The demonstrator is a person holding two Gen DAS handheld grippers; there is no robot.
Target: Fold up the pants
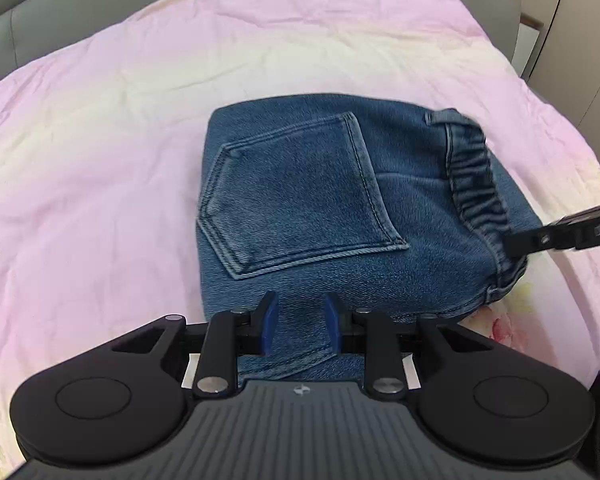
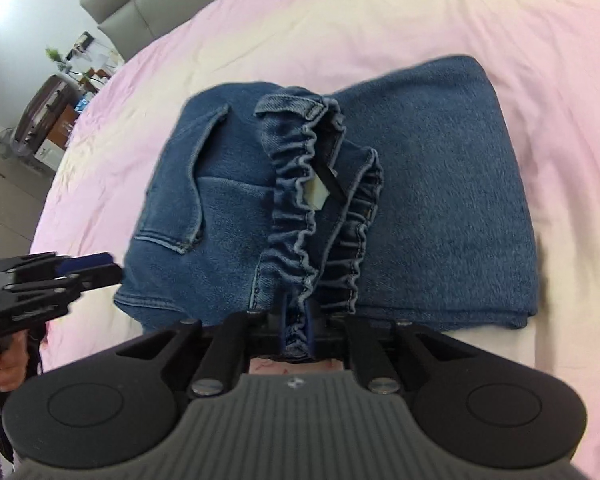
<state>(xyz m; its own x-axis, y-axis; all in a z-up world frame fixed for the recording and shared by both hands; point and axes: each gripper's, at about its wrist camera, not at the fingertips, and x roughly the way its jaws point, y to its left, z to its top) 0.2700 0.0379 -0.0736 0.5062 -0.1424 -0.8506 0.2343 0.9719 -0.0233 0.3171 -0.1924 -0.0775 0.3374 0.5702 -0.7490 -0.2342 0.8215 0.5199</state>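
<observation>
The blue denim pants [image 1: 320, 208] lie folded into a compact stack on the pink bedsheet [image 1: 100, 140], back pocket up. My left gripper [image 1: 300, 324] is open, its blue pads on either side of the stack's near edge, holding nothing. My right gripper [image 2: 296, 332] is shut on the elastic waistband [image 2: 296, 208] and holds it slightly lifted over the folded legs [image 2: 440, 200]. The right gripper also shows in the left wrist view [image 1: 516, 242] at the waistband's near end. The left gripper shows in the right wrist view [image 2: 92, 268], just left of the stack.
A grey padded headboard [image 1: 20, 12] runs along the far left of the bed. A chair [image 1: 492, 4] and cabinets [image 1: 572, 40] stand beyond the right edge. A suitcase [image 2: 40, 116] and cluttered furniture stand off the bed's far side.
</observation>
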